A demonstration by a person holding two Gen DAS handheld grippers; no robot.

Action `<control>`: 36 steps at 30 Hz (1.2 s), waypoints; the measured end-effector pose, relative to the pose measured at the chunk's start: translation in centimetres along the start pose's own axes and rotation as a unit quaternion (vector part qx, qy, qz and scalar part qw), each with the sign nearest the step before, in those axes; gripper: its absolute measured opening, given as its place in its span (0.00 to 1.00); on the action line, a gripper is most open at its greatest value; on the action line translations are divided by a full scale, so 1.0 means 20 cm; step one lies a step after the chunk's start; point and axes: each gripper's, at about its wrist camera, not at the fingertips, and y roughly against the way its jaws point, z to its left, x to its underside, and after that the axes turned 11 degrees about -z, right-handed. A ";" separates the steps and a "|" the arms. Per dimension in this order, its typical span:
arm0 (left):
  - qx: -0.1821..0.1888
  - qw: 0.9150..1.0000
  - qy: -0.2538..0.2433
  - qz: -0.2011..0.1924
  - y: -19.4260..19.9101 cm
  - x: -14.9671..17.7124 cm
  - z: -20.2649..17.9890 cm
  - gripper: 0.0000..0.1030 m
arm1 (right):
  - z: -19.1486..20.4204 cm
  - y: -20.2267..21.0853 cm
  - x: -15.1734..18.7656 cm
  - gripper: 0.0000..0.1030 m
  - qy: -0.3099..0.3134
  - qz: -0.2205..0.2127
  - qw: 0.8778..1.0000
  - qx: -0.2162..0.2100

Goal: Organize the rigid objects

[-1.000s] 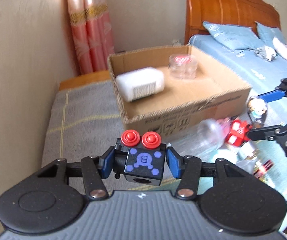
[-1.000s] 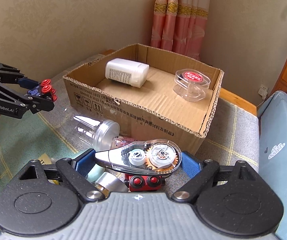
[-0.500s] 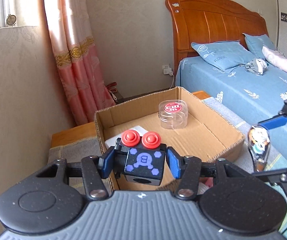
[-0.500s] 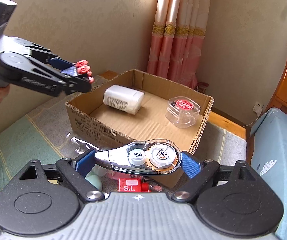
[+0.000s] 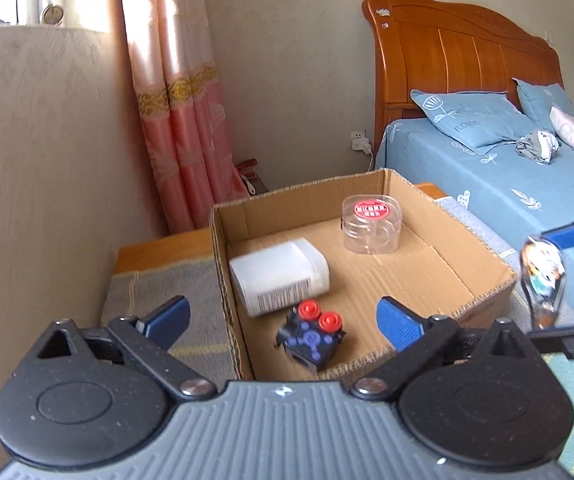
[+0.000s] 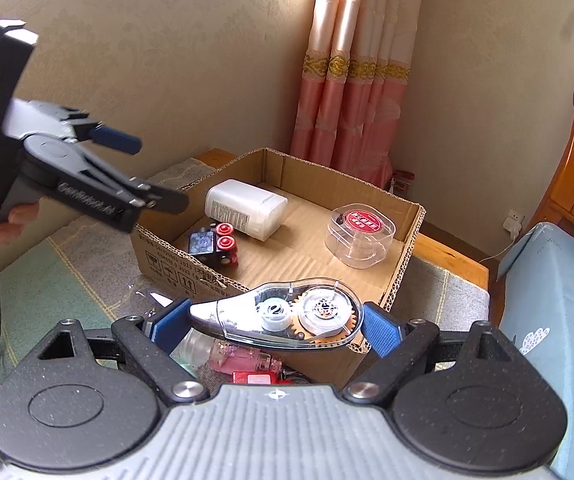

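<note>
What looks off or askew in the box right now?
The black cube toy with red knobs lies tilted on a corner against the white bottle, blurred as if still tumbling; the left gripper has just been opening and is empty above it. The bottle lies on its side. The clear round case sits upright.

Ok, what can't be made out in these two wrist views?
- Right wrist: items in front of the cardboard box are mostly hidden by the correction tape dispenser and right hand-held gripper.
- Left wrist: the black cube toy is motion-blurred.
- Both: the white bottle label is too small.
</note>
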 end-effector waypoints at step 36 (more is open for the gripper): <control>-0.065 0.994 0.076 0.037 0.27 0.29 0.14 0.97 | -0.16 -0.27 -0.19 1.00 -0.063 0.017 0.994 0.084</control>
